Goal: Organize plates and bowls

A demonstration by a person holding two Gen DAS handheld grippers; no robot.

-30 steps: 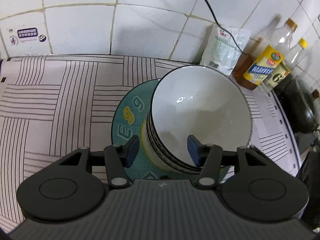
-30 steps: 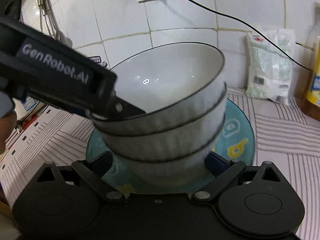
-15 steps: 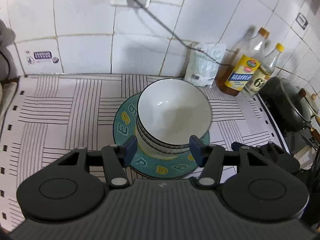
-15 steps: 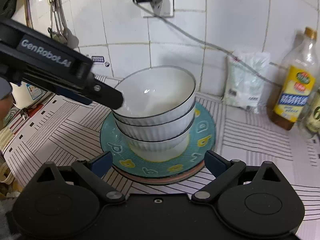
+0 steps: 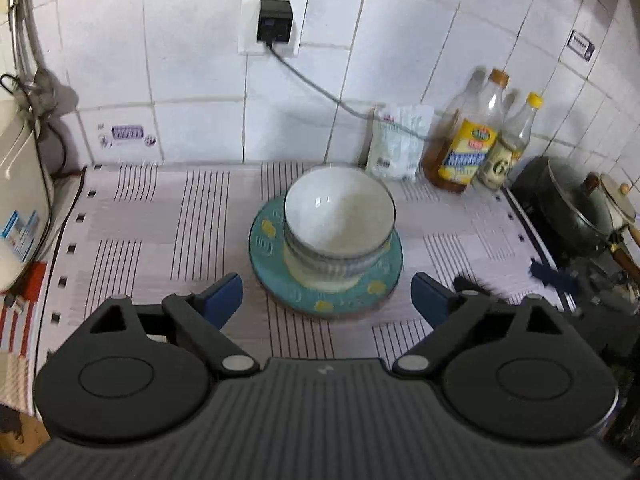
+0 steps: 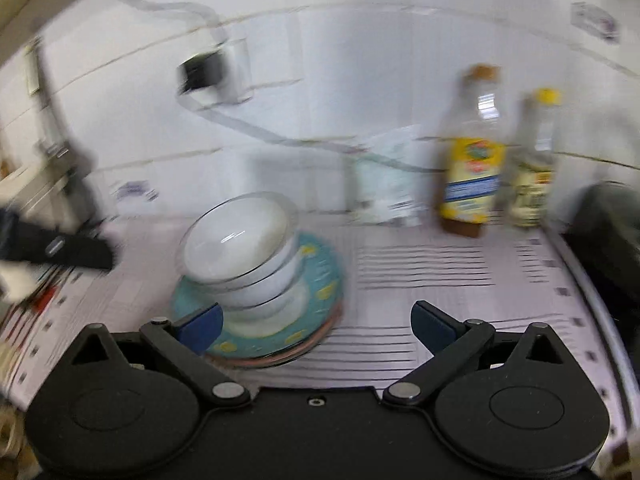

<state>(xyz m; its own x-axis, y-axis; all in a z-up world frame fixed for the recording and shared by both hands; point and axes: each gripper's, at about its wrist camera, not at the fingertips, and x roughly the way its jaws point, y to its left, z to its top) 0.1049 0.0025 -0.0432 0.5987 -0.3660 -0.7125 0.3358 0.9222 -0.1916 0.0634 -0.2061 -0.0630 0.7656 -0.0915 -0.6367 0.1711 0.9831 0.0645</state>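
Note:
A stack of white ribbed bowls (image 5: pixel 339 220) with dark rims sits on a teal patterned plate (image 5: pixel 280 276) that lies on other plates, on the striped counter. The stack also shows, blurred, in the right wrist view (image 6: pixel 244 256) on the teal plate (image 6: pixel 320 280). My left gripper (image 5: pixel 326 300) is open and empty, raised back from the stack. My right gripper (image 6: pixel 316 326) is open and empty, to the right of the stack. The left gripper's black arm (image 6: pixel 60 248) shows at the left of the right wrist view.
Oil bottles (image 5: pixel 476 140) and a white bag (image 5: pixel 396 140) stand against the tiled back wall. A dark pot with a lid (image 5: pixel 572 204) is at the right. A white appliance (image 5: pixel 20 188) stands at the left. A plug and cord (image 5: pixel 276 24) hang on the wall.
Both grippers have pulled back and up from the bowl stack. The left gripper's jaws have opened wider. The stack stays on the plate.

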